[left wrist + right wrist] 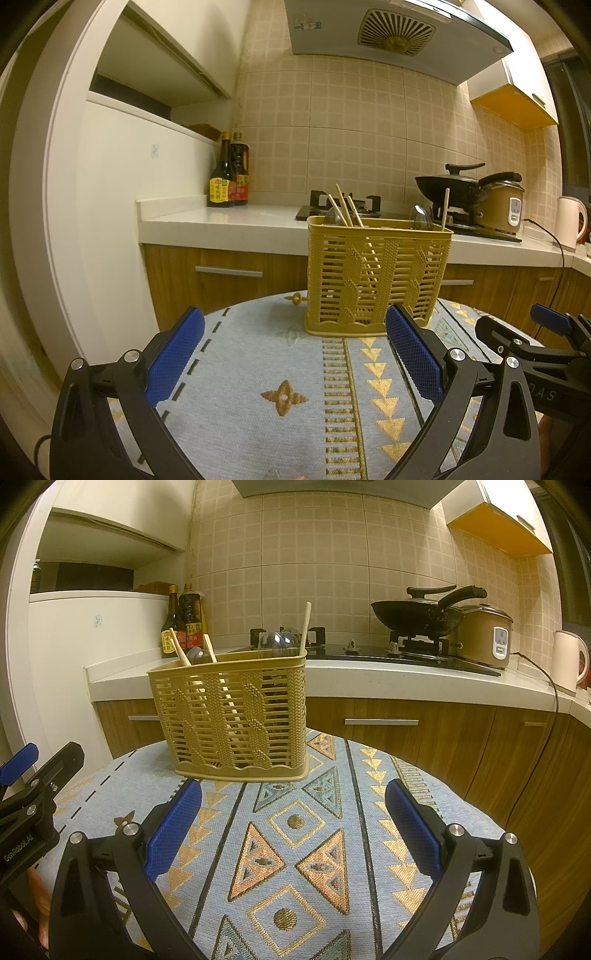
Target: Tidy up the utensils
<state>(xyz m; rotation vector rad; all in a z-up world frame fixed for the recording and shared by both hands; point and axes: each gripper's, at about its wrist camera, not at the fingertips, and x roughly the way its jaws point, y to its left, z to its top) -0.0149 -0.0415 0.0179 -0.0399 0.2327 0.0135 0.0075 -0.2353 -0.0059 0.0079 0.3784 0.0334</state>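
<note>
My left gripper [295, 354] and right gripper [293, 830] both gape empty over the patterned tablecloth [295, 849], while the yellow basket [376, 277] with chopsticks [345, 206] and spoons [279, 642] stands mid-frame beyond them.

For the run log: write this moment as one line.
left gripper: open, empty | right gripper: open, empty | utensil basket: upright on tablecloth, chopsticks and spoons inside
</note>
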